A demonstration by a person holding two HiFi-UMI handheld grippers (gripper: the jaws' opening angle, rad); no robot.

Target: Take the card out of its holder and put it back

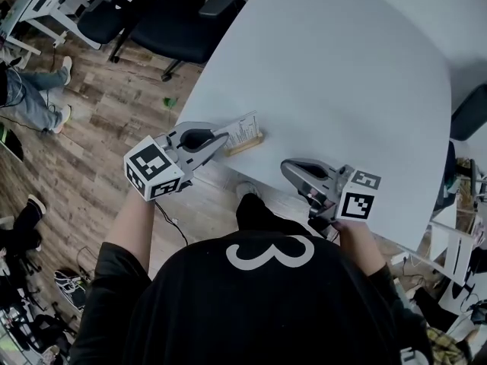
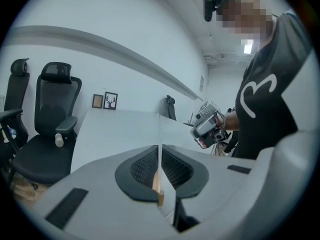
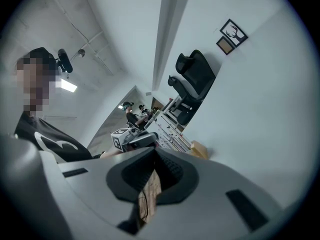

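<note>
Left tool [image 1: 225,138] is pinching the card [image 1: 245,126] by its end, the pads pressed flat on its two faces; in the left gripper view the card shows edge-on, upright, straight ahead between the jaws. It stands over the wooden holder [image 1: 246,144], which lies close to the table's [image 1: 342,74] near edge, toward its left corner, with its long axis roughly along that edge. Whether the card's lower edge sits in the slot or has cleared it cannot be told. Right tool [image 1: 288,169] is pressed together on nothing and hangs over the same edge, well apart to the right of the holder, so the left one is plainly the nearer. Since the slot lies directly below the card and in line with it, the coming move probably turns on keeping the card upright and parallel to the holder.
</note>
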